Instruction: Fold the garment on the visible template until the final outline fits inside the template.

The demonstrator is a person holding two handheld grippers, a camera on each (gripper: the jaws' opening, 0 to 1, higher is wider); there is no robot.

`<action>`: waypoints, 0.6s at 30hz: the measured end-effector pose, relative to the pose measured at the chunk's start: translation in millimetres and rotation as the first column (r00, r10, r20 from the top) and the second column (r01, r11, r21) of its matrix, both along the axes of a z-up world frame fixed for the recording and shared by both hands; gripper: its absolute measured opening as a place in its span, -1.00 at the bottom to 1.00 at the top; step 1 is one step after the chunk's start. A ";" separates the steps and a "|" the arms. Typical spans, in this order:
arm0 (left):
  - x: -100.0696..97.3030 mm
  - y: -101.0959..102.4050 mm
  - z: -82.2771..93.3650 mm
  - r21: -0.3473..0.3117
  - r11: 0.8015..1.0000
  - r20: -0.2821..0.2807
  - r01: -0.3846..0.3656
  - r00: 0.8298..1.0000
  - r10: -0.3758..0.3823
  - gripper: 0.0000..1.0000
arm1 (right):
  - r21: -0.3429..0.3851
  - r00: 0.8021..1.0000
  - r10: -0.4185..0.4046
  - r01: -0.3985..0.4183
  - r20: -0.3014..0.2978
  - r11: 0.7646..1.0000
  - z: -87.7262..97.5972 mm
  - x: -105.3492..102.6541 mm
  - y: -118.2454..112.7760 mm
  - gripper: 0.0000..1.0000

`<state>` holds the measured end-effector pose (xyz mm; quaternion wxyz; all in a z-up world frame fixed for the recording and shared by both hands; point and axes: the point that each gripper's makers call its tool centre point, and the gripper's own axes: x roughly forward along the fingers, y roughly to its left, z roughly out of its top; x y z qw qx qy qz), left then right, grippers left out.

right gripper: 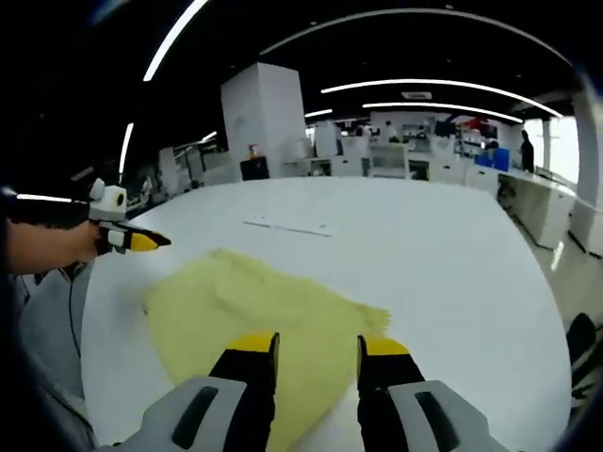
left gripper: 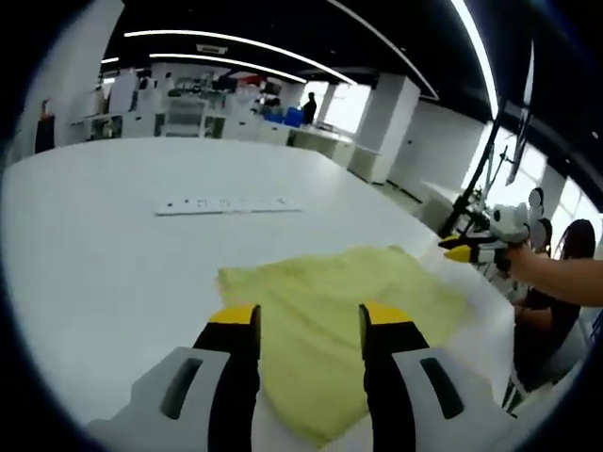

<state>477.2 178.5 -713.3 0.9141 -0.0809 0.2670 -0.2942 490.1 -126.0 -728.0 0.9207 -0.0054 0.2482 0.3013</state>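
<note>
On the white worktop (left gripper: 104, 282) the yellow garment (left gripper: 339, 311) lies flat and slightly rumpled, and everything else is best placed against it. Beyond its far edge in the left gripper view sits a long pale strip (left gripper: 226, 205), well apart from the cloth; whether that is part of the template I cannot tell, and no clear template outline shows around the fabric. Just above the near edge of the garment hovers the left gripper (left gripper: 308, 330), its yellow-tipped jaws apart with nothing between them. To the right of the garment in that view the right gripper (left gripper: 468, 249) is raised off the cloth; seen from its own camera (right gripper: 316, 353) its jaws also stand apart and empty over the garment's near edge. The step in hand looks like picking the first pair of grasp points. To do it well, each gripper should probably come down on a corner or hem at opposite sides of the same edge, pinch only the top layer, lift evenly and carry that edge across the garment's middle so the fold lands straight, without dragging the cloth toward the worktop's rim.
</note>
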 end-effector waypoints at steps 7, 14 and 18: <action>-19.1 -0.9 -3.8 -0.004 1.000 0.000 0.018 1.000 -0.018 -0.23 | 0.045 1.000 -0.020 0.020 0.009 0.999 1.4 -17.6 -5.8 -0.44; -36.1 -2.7 -12.1 -0.020 0.999 -0.010 0.025 1.000 -0.025 -0.24 | 0.078 0.999 -0.042 0.042 0.007 0.996 -4.0 -34.9 -10.0 -0.47; -48.1 -4.1 -21.0 0.020 0.999 -0.014 0.046 0.999 -0.045 -0.27 | 0.104 0.998 -0.060 0.060 -0.001 0.993 -10.1 -47.0 -12.8 -0.47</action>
